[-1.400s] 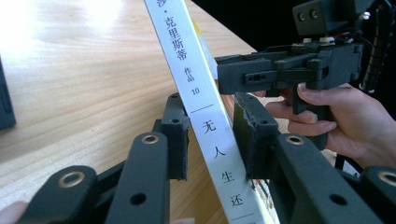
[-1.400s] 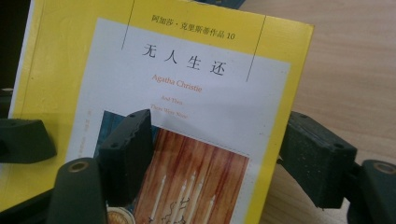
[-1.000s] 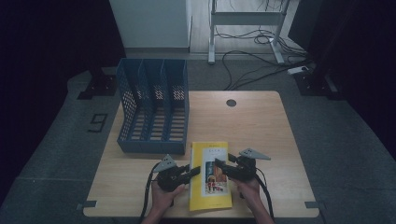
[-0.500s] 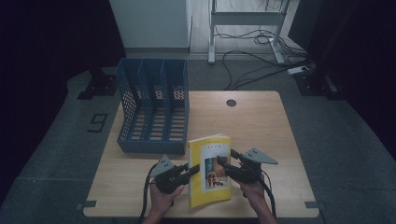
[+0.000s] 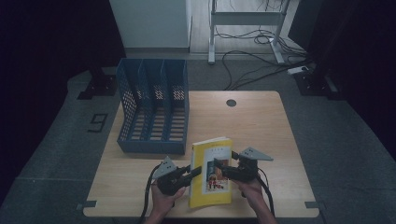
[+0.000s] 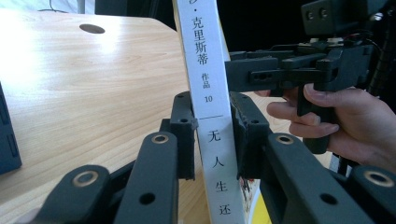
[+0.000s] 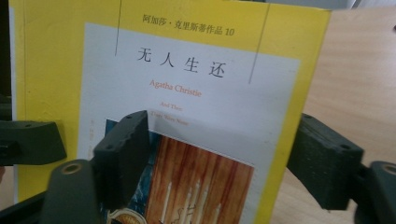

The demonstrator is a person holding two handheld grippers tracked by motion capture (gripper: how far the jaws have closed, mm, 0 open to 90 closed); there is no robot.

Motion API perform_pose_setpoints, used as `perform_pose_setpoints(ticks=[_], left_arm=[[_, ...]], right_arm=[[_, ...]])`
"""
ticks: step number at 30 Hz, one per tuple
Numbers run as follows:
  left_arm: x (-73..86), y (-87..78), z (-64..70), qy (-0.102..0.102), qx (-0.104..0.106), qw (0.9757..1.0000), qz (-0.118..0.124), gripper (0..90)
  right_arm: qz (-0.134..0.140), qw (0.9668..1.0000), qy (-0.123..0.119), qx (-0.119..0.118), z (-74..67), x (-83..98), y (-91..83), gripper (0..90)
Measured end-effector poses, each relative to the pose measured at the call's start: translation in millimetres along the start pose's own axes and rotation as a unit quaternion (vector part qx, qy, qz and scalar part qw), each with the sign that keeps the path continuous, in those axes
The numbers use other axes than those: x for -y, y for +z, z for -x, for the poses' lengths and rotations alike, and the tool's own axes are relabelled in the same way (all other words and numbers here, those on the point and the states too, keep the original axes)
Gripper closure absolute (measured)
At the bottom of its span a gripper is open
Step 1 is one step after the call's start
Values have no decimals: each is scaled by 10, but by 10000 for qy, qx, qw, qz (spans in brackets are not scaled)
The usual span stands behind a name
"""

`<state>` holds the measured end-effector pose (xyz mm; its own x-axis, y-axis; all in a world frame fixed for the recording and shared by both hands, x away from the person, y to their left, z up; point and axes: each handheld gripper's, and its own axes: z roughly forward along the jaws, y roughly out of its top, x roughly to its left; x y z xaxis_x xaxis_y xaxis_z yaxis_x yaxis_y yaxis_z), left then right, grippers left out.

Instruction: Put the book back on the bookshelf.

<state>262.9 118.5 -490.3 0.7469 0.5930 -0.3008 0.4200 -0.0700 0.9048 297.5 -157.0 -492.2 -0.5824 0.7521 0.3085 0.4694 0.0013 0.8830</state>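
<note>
Tools (image 5: 194, 171) (image 5: 219, 166) flanking tilted book (image 5: 212, 175)

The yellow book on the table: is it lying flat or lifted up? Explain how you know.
Lifted and tilted. The yellow book stands on its near edge, its far edge raised off the table, with the left tongs closed on its spine.

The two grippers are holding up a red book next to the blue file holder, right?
Not quite: the book is yellow, not red, as the high view shows. The rest is right: the left gripper clamps its spine and the right gripper reaches over its cover, with the blue file holder beside it on the table.
</note>
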Motion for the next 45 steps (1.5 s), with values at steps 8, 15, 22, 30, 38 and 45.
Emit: perform_pose_setpoints(ticks=[8, 15, 22, 30, 38, 45], left_arm=[[0, -11, 9, 29, 64, 10000, 16, 729], [-35, -54, 46, 191, 178, 9996, 97, 729], [-44, -71, 86, 234, 164, 9994, 178, 730], [-39, -68, 95, 253, 152, 9994, 156, 730], [-30, -60, 152, 399, 227, 9987, 203, 748], [-30, -61, 151, 398, 262, 9987, 174, 747]], right_arm=[[-37, 9997, 176, -137, 22, 10, 18, 212], [86, 9999, 39, -63, -45, -53, -74, 243], [310, 9993, -167, 99, -151, -120, -178, 276], [481, 9984, -296, 90, -206, -163, -260, 309], [450, 9989, -99, -60, -113, -140, -217, 247], [433, 9989, -11, -198, -112, -140, -188, 186]])
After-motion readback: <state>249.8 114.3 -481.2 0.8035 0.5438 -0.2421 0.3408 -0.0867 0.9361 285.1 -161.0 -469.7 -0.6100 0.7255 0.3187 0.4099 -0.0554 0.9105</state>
